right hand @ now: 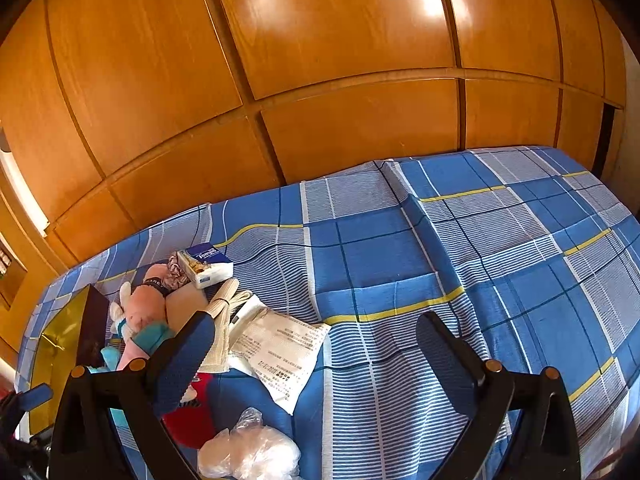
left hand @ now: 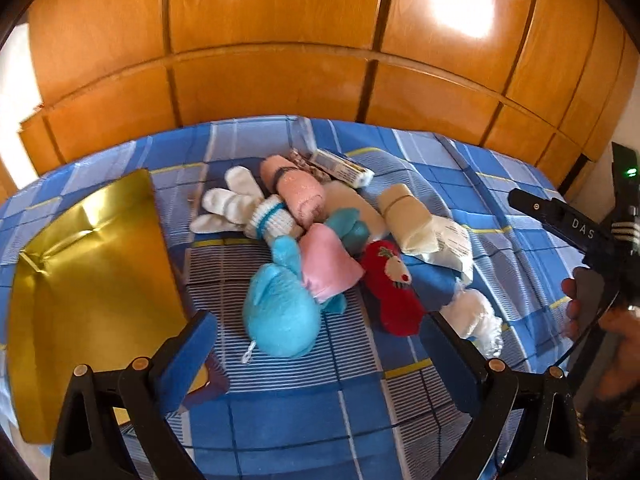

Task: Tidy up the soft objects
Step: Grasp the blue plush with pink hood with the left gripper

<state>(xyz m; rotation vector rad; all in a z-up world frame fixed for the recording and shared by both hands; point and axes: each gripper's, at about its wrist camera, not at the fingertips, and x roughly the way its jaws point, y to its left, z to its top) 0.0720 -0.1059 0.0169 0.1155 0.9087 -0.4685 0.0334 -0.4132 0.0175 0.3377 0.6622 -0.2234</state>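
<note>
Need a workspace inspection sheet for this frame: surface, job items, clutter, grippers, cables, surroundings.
Surface: bed with blue plaid sheet, creased.
Job's things: pile of soft items mid-bed: blue sock roll, pink cloth, red sock, white socks, pink roll, bandage roll. Gold bag lies flat to their left.
Clutter: tissue box, printed sachet, crumpled plastic.
Grippers: left gripper open, over the blue sock roll, holding nothing; right gripper open, empty, right of the pile.
Cables: nothing seen.
Surroundings: wooden wardrobe behind the bed.
</note>
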